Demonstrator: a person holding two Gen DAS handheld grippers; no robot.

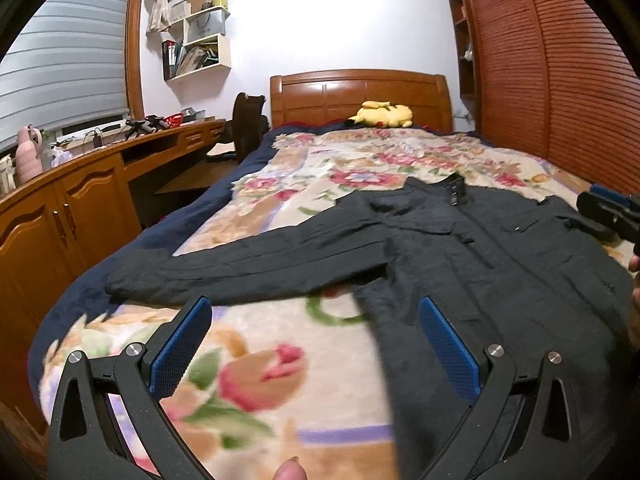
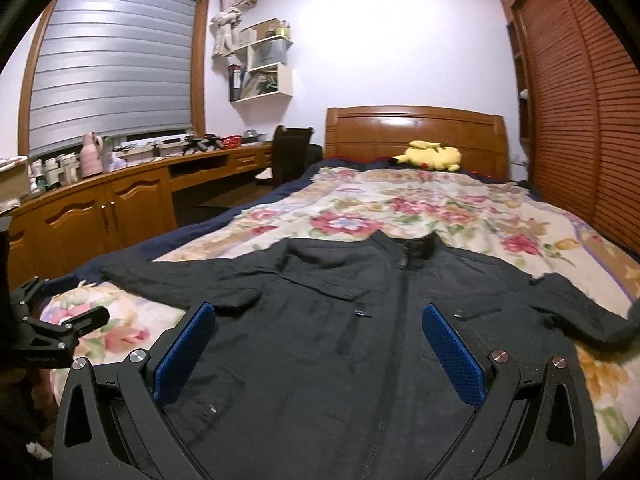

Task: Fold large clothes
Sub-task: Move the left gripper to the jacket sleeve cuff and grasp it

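Observation:
A dark grey jacket (image 2: 360, 320) lies spread flat, front up, on the floral blanket (image 2: 400, 204), collar toward the headboard and both sleeves out sideways. In the left wrist view the jacket (image 1: 460, 248) lies to the right, its left sleeve (image 1: 240, 264) reaching across just beyond my fingers. My left gripper (image 1: 316, 308) is open and empty, above the blanket near the jacket's lower left edge. My right gripper (image 2: 318, 312) is open and empty, above the jacket's lower front. Each gripper shows at the other view's edge: the right one (image 1: 608, 210), the left one (image 2: 56, 312).
A yellow plush toy (image 2: 432, 156) lies by the wooden headboard (image 2: 412, 132). A wooden desk with cabinets (image 2: 120, 200) and a dark chair (image 2: 288, 152) run along the left of the bed. A louvred wooden wardrobe (image 2: 580, 120) stands on the right.

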